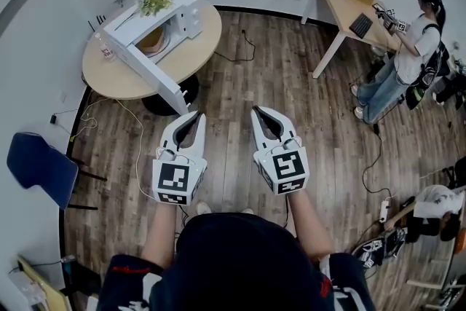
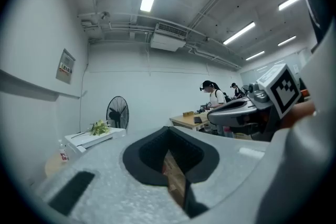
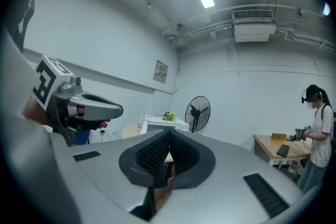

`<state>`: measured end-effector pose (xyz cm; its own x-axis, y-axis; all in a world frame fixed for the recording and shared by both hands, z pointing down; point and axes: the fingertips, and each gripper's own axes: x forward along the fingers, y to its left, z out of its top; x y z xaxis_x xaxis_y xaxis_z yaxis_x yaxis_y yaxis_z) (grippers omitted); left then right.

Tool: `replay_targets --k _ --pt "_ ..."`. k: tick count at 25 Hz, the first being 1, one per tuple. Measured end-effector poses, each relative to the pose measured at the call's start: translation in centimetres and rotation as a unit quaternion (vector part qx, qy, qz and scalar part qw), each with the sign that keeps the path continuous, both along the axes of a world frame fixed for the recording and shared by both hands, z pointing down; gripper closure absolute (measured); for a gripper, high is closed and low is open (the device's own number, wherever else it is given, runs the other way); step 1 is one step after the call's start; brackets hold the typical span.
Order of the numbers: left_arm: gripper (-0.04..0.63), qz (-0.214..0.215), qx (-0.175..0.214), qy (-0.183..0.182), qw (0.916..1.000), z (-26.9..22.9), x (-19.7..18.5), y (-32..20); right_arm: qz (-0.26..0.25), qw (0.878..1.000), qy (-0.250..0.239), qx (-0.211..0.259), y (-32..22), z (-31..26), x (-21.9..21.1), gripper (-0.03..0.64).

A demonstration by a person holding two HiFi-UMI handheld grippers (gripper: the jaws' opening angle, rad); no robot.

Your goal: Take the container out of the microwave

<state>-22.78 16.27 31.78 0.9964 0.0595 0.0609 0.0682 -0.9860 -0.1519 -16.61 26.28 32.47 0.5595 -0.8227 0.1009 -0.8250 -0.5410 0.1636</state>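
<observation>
- The head view looks steeply down on a wooden floor (image 1: 291,84). The left tongs (image 1: 195,115) and right tongs (image 1: 256,111) are held side by side above it, level and pointing ahead.
- Both tongs are closed with their tips meeting, and neither grips anything. Each gripper view confirms this: only a thin slit of floor shows between the dark pads of the left tongs (image 2: 168,130) and of the right tongs (image 3: 169,134).
- Only the head view shows the container (image 1: 151,38). It is a brownish bowl sitting inside the white microwave (image 1: 175,11), whose door (image 1: 149,68) hangs wide open. It is well apart from both tongs.
- The microwave stands on a round tabletop (image 1: 120,80) ahead and to the left, with a leafy plant (image 1: 154,0) on its roof and a small bottle (image 1: 105,49) beside it.
- The left gripper view shows the same microwave (image 2: 92,136) from the side, low on the left. The plant and a standing fan (image 2: 116,112) are clear, but the inside of the oven cannot be made out. The right tongs cross this view at the right.
- The right gripper view shows the microwave (image 3: 157,123) just above its own jaw tips, partly hidden by them. The left tongs appear at its left.
- A person (image 1: 408,47) stands at a rectangular tabletop (image 1: 342,0) to the right, seen in all three views.
- A blue chair (image 1: 40,167) appears plainly only in the head view.
</observation>
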Motion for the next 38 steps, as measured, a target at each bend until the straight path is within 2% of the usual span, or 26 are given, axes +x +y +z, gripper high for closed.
replay_targets --k 7,12,18,24,28,38 --pt "0.581 0.007 0.001 -0.018 0.9998 1.5 1.0 5.1 -0.004 1.0 -0.012 -0.011 4.9 1.5 0.6 0.611" --pt "0.581 0.009 -0.016 -0.025 0.9995 2.6 1.7 7.7 -0.012 1.0 -0.02 -0.007 7.1 2.7 1.0 0.611" --pt "0.581 0.01 -0.007 -0.029 0.9995 2.8 3.0 8.6 -0.013 1.0 -0.022 -0.009 8.1 3.4 2.3 0.611" --pt "0.581 0.01 -0.012 -0.022 0.9996 3.1 6.1 7.8 -0.014 1.0 -0.017 -0.02 7.3 4.2 5.1 0.611" --pt "0.581 0.01 -0.019 -0.019 0.9996 3.2 9.6 6.2 -0.017 0.999 -0.017 -0.024 5.5 4.4 8.5 0.611" --pt "0.581 -0.007 -0.018 -0.025 0.9995 2.2 19.8 -2.8 -0.034 0.999 -0.023 -0.025 -4.0 3.7 19.0 0.611"
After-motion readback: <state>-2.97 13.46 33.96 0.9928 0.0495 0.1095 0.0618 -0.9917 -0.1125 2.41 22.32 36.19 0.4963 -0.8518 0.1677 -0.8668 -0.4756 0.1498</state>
